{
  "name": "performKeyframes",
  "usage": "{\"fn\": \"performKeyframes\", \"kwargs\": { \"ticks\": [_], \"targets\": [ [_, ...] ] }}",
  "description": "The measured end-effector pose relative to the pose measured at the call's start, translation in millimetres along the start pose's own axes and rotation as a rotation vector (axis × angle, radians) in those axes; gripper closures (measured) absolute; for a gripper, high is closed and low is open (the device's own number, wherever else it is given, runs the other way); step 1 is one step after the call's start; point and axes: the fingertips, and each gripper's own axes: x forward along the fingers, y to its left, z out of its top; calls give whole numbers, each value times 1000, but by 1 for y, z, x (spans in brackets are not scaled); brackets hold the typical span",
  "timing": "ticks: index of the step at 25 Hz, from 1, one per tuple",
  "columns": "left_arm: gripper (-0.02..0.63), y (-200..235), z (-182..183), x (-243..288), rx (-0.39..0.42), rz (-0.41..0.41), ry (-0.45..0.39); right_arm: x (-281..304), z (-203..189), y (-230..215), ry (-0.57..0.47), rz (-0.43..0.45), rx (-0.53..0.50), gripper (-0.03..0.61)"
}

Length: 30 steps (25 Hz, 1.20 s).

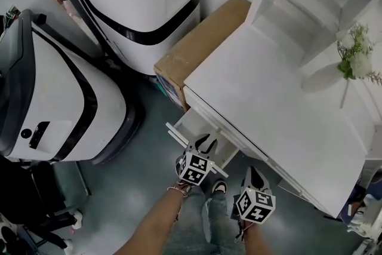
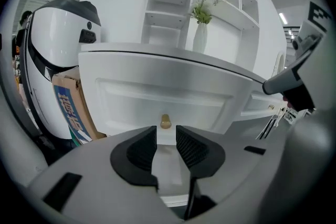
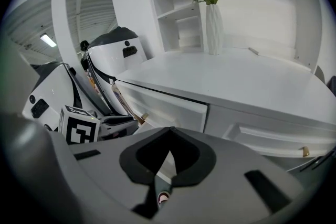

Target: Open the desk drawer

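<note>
The drawer is seen pulled out at the left end of the table's front. The left gripper is held just before the drawer, slanted downward toward the table, with the forearm stretched out behind it. Its jaws are parted and empty. The knob is seen just beyond their tips, untouched. The right gripper is held near the table's front edge, right of the drawer, likewise tilted down, its jaws clenched tip to tip on nothing.
</note>
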Motion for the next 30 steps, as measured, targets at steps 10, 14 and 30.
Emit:
{"fn": "performKeyframes", "kwargs": {
  "ticks": [10,14,30],
  "targets": [
    [506,1,13,29,11,-5,-2,4,-2,-8,4,-35,62,571],
    [506,-2,16,36,19,-7,3,4,-2,-14,4,-47,76,572],
    [528,2,13,42,31,18,24,4,3,-22,-13,-73,92,572]
  ]
}}
